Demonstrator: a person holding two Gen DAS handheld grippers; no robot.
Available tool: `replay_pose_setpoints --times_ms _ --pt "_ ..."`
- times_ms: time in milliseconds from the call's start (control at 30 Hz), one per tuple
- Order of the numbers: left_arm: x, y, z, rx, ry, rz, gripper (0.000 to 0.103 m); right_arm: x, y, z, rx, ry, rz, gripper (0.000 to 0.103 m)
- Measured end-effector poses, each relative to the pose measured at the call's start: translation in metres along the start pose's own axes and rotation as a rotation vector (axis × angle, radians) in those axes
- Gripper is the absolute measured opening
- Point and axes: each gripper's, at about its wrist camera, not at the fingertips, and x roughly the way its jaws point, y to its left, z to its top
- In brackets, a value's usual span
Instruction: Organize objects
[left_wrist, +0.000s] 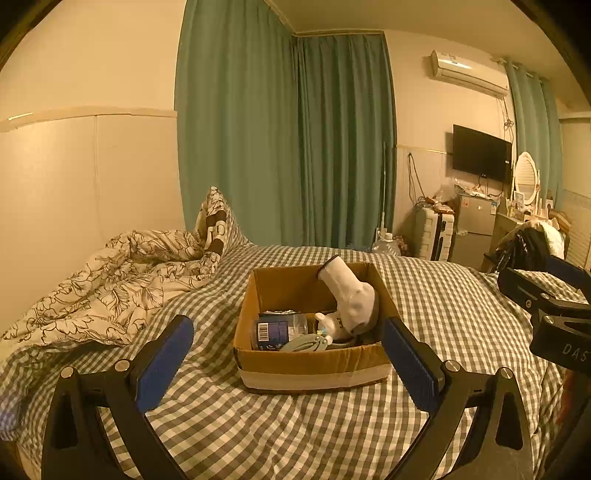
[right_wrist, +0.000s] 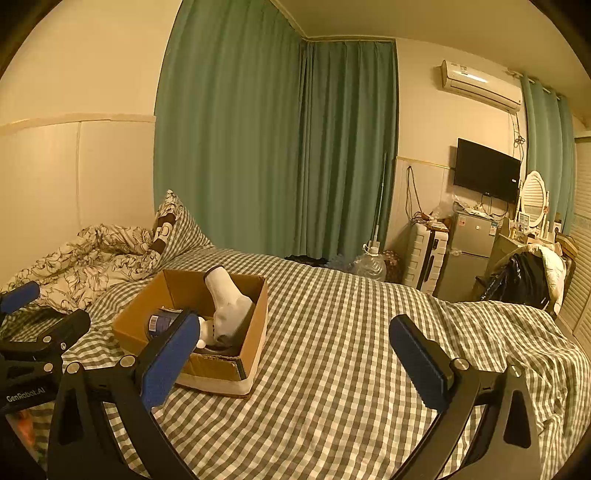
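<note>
A brown cardboard box (left_wrist: 310, 360) stands on the checked bed, also seen in the right wrist view (right_wrist: 258, 325). In it lie a white sock (left_wrist: 349, 291), a dark blue can (left_wrist: 273, 330), a small white figure (left_wrist: 332, 323) and a grey tool (left_wrist: 306, 343). The sock (right_wrist: 229, 299) leans against the box's right wall. My left gripper (left_wrist: 288, 354) is open and empty, just in front of the box. My right gripper (right_wrist: 295, 347) is open and empty, over bare bedding right of the box.
A crumpled floral duvet (left_wrist: 110, 280) and a pillow (left_wrist: 214, 221) lie at the far left. Green curtains (left_wrist: 288, 140) hang behind the bed. A fridge (right_wrist: 469, 251), a suitcase (right_wrist: 424, 258), a water jug (right_wrist: 369, 264) and a chair with clothes (right_wrist: 524, 277) stand to the right.
</note>
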Motion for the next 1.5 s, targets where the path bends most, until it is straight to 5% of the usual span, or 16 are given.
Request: replay_pose_setpoints --times_ms 1500 --pt "-0.0021 -0.0044 -0.0014 -0.003 0.014 0.003 0.103 0.0047 0.0041 -0.0041 -0.011 0.004 -0.010 0.103"
